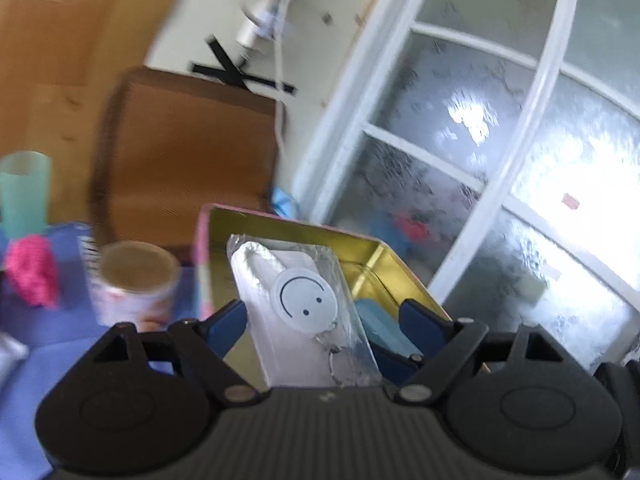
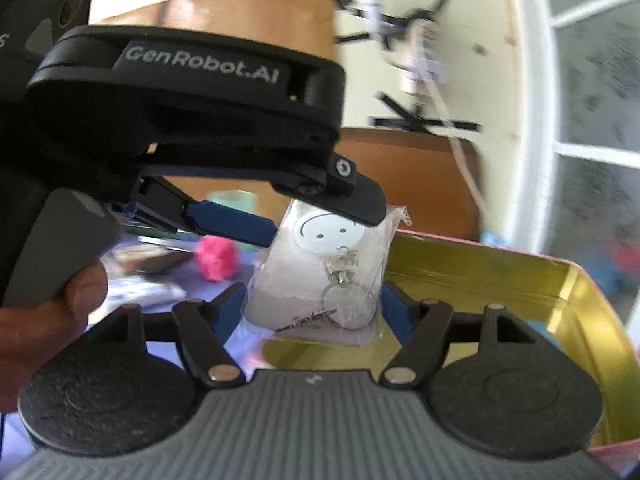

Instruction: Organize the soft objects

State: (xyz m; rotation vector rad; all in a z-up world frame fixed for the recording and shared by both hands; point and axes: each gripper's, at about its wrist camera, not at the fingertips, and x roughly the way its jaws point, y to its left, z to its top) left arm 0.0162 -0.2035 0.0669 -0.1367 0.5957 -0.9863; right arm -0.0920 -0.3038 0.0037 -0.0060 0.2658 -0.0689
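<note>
Tin (image 1: 372, 252), gold inside and pink-edged, is the biggest thing here and the landmark for the rest; it stands open on a blue-purple cloth (image 1: 24, 364). Over its near edge hangs a clear packet (image 1: 304, 320) with a white smiley disc and a key ring inside. Both tools have hold of it: the left gripper (image 1: 320, 320) clamps its sides in the left wrist view, and in the right wrist view the right gripper (image 2: 316, 308) pinches its lower part while the left one holds its top. Already inside the tin, just right of the packet, lies a pale blue block (image 1: 380, 328). Left of the tin stand a paper cup (image 1: 136, 280) and a green tumbler (image 1: 24, 192), with a pink fuzzy thing (image 1: 32, 270) by the tumbler, well apart from the tin.

My guess: sorting is partly done, with one piece in, the packet about to go, the pink piece waiting.

Motion blur smears both views, the tin's floor is mostly hidden, and the blue block's make is unclear.
</note>
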